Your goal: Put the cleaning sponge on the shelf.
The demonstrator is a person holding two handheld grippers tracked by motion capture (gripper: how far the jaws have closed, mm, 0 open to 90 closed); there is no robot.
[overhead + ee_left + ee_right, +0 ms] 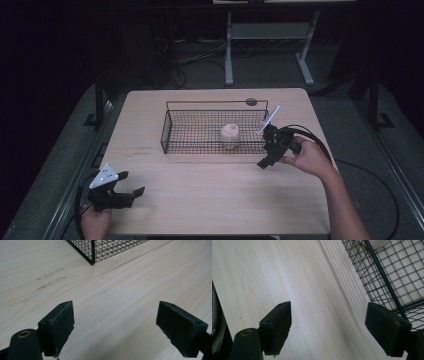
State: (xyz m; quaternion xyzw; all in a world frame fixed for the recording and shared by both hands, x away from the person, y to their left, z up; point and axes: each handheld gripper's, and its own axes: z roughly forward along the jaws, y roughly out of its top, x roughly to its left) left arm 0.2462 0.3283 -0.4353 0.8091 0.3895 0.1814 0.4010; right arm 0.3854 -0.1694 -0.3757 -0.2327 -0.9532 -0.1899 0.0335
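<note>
Both hand-held grippers (267, 150) agape, empty.

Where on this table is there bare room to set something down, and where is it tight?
The widest bare patch of the table lies between the wire basket and the near edge, bordered by the left gripper and the right gripper. Another runs left of the basket. It is crowded at the basket's right end, where the right gripper sits close by, and around the pale cup inside.

Pale wooden table (210, 200); perhaps floor cables (200, 57)
</note>
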